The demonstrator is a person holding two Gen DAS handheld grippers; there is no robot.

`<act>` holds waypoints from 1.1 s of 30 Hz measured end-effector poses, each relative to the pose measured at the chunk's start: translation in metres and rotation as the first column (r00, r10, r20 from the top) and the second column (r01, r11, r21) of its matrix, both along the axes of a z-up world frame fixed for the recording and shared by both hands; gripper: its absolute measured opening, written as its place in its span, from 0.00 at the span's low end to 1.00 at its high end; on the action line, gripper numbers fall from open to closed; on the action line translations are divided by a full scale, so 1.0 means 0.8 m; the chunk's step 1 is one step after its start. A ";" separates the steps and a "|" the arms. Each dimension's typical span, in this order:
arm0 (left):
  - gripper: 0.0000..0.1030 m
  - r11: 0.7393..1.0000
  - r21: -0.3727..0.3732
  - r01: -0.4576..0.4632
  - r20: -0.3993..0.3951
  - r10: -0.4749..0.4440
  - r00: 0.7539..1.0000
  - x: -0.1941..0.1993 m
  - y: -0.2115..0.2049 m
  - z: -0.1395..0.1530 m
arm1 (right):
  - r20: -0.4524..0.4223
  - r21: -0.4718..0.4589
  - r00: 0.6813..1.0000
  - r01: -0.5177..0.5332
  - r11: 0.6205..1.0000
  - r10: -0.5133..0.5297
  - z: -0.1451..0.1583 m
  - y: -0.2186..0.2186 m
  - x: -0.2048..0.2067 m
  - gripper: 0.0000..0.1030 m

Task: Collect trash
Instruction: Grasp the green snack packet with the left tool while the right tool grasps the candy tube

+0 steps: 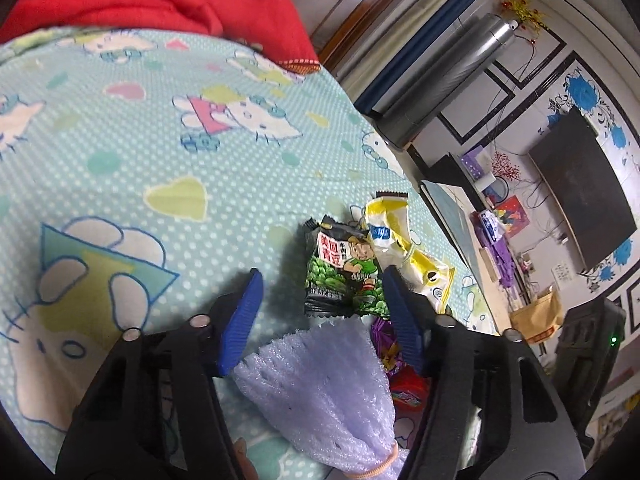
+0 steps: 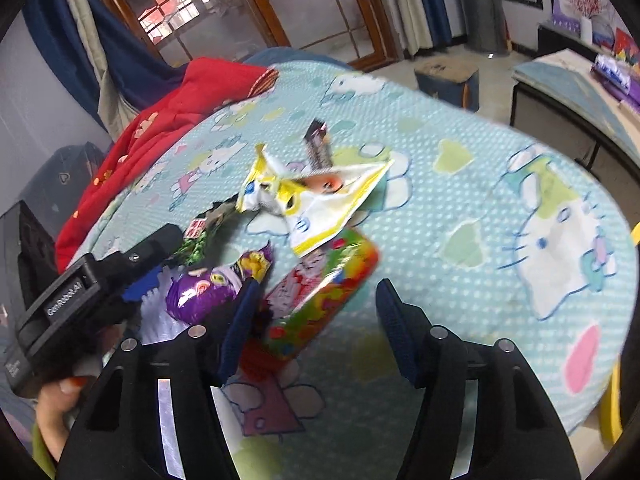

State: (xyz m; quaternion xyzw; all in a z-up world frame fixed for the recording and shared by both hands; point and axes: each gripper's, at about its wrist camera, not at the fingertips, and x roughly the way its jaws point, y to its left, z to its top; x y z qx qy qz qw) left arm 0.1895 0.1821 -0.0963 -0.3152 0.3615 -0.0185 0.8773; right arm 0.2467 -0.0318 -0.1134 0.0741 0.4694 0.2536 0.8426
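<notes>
Trash lies clustered on the cartoon-print sheet (image 2: 460, 208): a green pea packet (image 1: 344, 276), a yellow-white wrapper (image 2: 320, 200), a purple wrapper (image 2: 212, 288), a multicoloured packet (image 2: 320, 292) and a lilac foam net (image 1: 324, 384). The left gripper (image 1: 320, 304) has its jaws apart, over the foam net and just short of the pea packet. The right gripper (image 2: 316, 320) likewise has its jaws apart, astride the near end of the multicoloured packet; contact cannot be determined.
</notes>
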 end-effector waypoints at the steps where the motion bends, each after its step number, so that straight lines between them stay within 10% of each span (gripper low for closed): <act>1: 0.46 1.000 -0.009 0.004 -0.004 -0.004 1.000 0.000 0.000 -0.002 | 0.005 0.001 1.000 0.001 1.000 -0.001 -0.001 0.001 -0.001 0.54; 10: 0.10 0.996 -0.077 0.037 -0.018 -0.039 0.999 -0.001 -0.001 -0.012 | -0.011 0.074 1.000 -0.002 0.997 0.003 -0.005 -0.011 -0.009 0.46; 33: 0.02 0.999 0.033 0.000 0.171 -0.006 0.985 -0.033 -0.006 0.057 | 0.092 0.119 0.996 -0.001 0.993 -0.010 0.037 -0.061 -0.056 0.32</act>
